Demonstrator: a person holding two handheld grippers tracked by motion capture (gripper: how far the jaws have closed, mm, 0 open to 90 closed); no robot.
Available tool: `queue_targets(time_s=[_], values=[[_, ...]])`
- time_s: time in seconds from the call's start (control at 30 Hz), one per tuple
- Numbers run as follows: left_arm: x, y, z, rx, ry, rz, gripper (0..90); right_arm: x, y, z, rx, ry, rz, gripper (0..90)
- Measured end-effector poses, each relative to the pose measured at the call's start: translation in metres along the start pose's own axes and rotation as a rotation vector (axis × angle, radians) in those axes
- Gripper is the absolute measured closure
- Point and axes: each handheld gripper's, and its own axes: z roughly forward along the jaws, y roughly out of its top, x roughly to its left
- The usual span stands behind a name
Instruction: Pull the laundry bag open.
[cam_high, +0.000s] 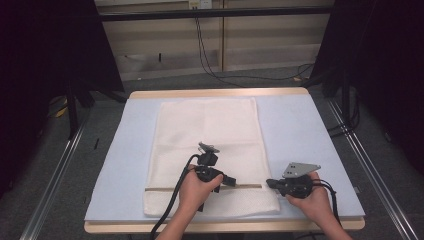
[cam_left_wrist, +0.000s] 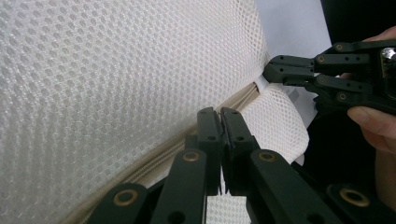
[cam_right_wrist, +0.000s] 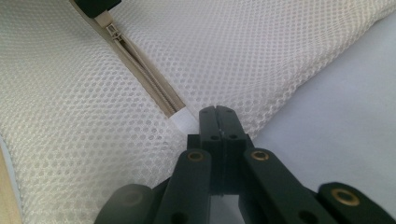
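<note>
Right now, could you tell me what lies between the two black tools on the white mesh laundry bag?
A beige zipper runs across the white mesh laundry bag between left tool and right tool, clearest in the high view.

In the high view the left hand (cam_high: 196, 189) covers most of the left gripper (cam_high: 233, 182), so its jaw tips cannot be made out against the bag (cam_high: 207, 130). The right hand (cam_high: 311, 199) hides the body of the right gripper (cam_high: 270, 183). Both forearms are cut off by the near edge.

In the left gripper view the zip (cam_left_wrist: 154, 161) runs under the closed jaws, and whatever they pinch is hidden between them.

In the right gripper view the white tab (cam_right_wrist: 183, 119) at the zip's end passes behind the jaws; whether they grip it cannot be told. The zip slider (cam_right_wrist: 111, 29) at the far end is partly covered by a dark shape cut off at the top edge.
</note>
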Motion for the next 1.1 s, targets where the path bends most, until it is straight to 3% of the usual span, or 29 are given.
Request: queue_targets(time_s=[0.27, 0.47, 0.53, 0.57, 0.6, 0.8, 1.1], values=[[0.000, 0.000, -0.002, -0.003, -0.006, -0.011, 87.6, 0.000, 0.000, 0.000, 0.000, 0.001, 0.001, 90.0], [-0.001, 0.000, -0.003, -0.007, 0.018, -0.008, 87.6, 0.000, 0.000, 0.000, 0.002, -0.003, -0.002, 90.0], [0.000, 0.000, -0.004, 0.000, 0.008, -0.008, 87.6, 0.000, 0.000, 0.000, -0.001, -0.001, -0.001, 90.0], [0.001, 0.001, -0.004, 0.001, 0.027, 0.006, 87.6, 0.000, 0.000, 0.000, -0.001, -0.002, -0.002, 90.0], [0.002, 0.000, -0.005, 0.001, 0.011, -0.007, 87.6, 0.000, 0.000, 0.000, 0.001, -0.003, 0.001, 90.0], [0.002, 0.000, -0.008, -0.005, 0.016, -0.013, 87.7, 0.000, 0.000, 0.000, -0.001, 0.000, 0.002, 90.0], [0.003, 0.000, -0.012, -0.004, 0.021, -0.002, 87.7, 0.000, 0.000, 0.000, 0.000, 0.000, -0.001, 90.0]])
